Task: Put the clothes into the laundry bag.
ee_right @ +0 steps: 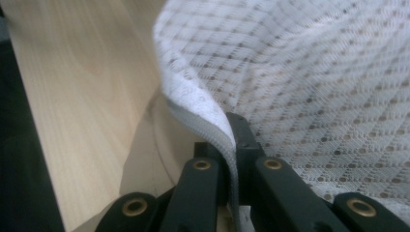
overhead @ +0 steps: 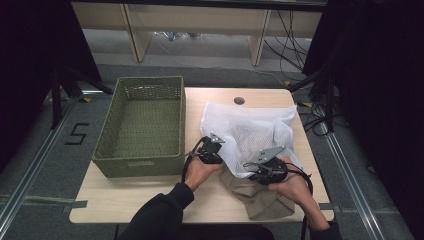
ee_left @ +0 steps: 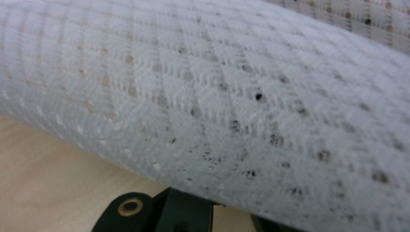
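- The only writing to read is a black "5" marked on the grey floor left of the tabletop.
- A green woven basket stands on the left half of the tabletop, long side running away from the person; its inside shows bare woven bottom.
- A white mesh laundry bag lies spread on the right half, just beside the basket and not touching it as far as can be told.
- A tan garment lies crumpled at the near edge, its far part tucked under the bag's near rim (whether any of it is inside the mesh cannot be told).
- The left gripper sits at the bag's near-left edge; its fingers are closed on the mesh, which drapes right across the left gripper view.
- The right gripper is at the bag's near-right rim; in its own view the fingers are pinched narrow on the zipper hem of the bag, the mesh rising behind.
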Motion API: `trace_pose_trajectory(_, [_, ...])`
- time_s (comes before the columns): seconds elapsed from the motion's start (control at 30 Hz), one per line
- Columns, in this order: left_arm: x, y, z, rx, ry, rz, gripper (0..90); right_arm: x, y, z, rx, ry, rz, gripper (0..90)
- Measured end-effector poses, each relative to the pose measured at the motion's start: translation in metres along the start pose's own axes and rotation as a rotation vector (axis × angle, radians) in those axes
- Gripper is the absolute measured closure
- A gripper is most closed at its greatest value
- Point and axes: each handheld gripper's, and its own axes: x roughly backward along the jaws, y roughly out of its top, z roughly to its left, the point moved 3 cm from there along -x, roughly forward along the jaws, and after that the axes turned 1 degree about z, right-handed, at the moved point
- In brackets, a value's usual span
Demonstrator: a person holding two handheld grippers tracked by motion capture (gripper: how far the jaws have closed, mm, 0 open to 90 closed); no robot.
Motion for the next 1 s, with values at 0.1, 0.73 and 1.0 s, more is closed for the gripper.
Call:
trace_pose_trajectory(0.1, [0.005, -0.013, -0.001, -0.006, -0.017, 0.008, 88.2, -0.008, 0.001, -0.005, -0.018, -0.03, -0.003, 90.0])
trace_pose_trajectory(0.73, [0.049, -0.052, -0.026, -0.091, -0.058, 0.015, 88.9, -0.053, 0.044, -0.055, -0.03, -0.293, 0.051, 90.0])
trace_pose_trajectory(1.0, [0.071, -0.063, -0.032, -0.137, -0.092, 0.01, 88.9, -0.062, 0.049, -0.077, -0.071, -0.328, 0.012, 90.0])
